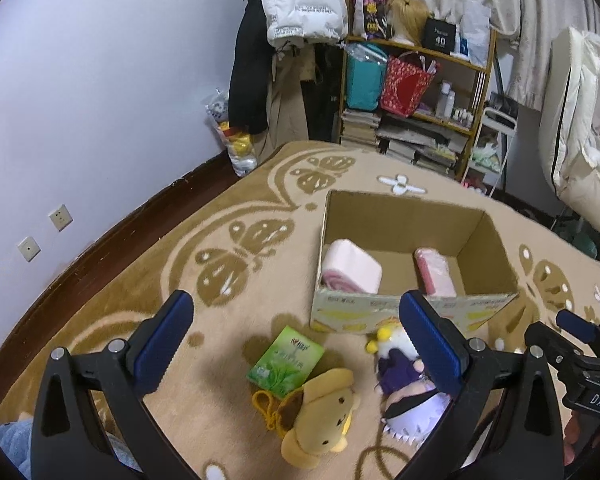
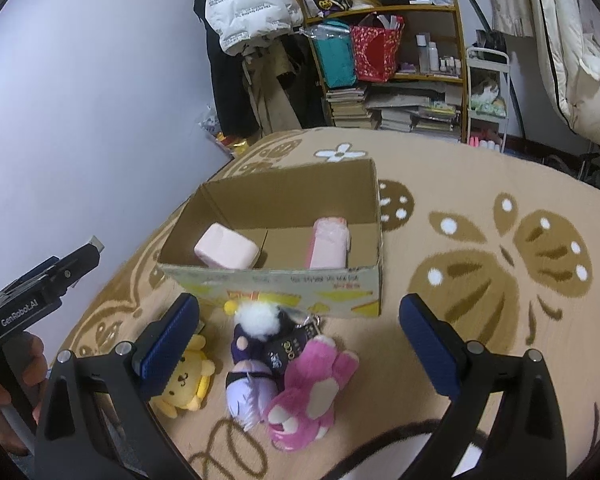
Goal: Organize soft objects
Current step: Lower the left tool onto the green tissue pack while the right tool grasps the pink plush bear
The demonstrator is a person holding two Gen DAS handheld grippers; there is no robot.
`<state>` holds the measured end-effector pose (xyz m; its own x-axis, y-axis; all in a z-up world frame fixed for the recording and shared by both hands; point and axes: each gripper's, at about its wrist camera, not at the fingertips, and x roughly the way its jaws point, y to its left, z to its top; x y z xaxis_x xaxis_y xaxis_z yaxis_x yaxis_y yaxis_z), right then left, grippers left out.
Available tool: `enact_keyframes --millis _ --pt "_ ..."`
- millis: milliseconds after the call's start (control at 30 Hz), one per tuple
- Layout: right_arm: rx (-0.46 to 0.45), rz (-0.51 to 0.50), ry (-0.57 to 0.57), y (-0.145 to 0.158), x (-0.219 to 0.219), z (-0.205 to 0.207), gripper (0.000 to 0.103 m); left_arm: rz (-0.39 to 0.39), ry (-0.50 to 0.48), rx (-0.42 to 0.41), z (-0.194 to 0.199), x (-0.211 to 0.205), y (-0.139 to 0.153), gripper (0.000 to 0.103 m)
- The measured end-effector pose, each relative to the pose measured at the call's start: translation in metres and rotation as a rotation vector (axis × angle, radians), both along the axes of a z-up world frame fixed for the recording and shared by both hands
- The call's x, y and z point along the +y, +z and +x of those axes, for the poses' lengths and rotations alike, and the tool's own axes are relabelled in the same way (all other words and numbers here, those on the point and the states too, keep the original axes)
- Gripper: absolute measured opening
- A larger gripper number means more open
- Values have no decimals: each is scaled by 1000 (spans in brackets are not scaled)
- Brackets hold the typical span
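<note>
An open cardboard box [image 1: 412,307] [image 2: 284,280] stands on the carpet and holds a rolled pink towel [image 1: 352,267] [image 2: 225,248] and a pink packet [image 1: 435,273] [image 2: 329,242]. In front of it lie a yellow dog plush [image 1: 320,416] [image 2: 186,384], a purple-and-white doll [image 1: 404,380] [image 2: 252,360], a pink bear plush [image 2: 308,392] and a green tissue pack [image 1: 286,364]. My left gripper [image 1: 296,344] is open above the yellow plush and green pack. My right gripper [image 2: 300,344] is open above the doll and pink bear, holding nothing.
A beige carpet with brown butterfly patterns [image 2: 500,260] covers the surface. A shelf with books and bags [image 1: 412,92] and hanging coats [image 1: 300,4] stand at the back. A wall [image 1: 80,100] runs on the left. White bedding [image 2: 572,60] is at the right.
</note>
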<state>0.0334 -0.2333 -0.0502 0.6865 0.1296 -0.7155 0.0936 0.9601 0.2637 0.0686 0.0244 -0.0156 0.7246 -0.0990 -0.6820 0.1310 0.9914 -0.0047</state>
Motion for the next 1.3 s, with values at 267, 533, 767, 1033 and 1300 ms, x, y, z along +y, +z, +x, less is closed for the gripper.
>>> enact_keyframes --millis 267,533,767,1033,1300 --pt "63 31 -15 -20 -2 3 103 50 5 54 6 -2 -18 102" --pt "125 59 -27 -41 -8 11 103 75 24 139 22 -2 -41 102" --pt "173 60 -20 -57 -6 19 103 100 36 194 36 -3 -61 102" --pt "218 53 8 -71 2 28 103 139 43 269 53 -4 -89 102" --pt "284 66 7 -88 3 34 102 174 31 331 66 -11 -115 102"
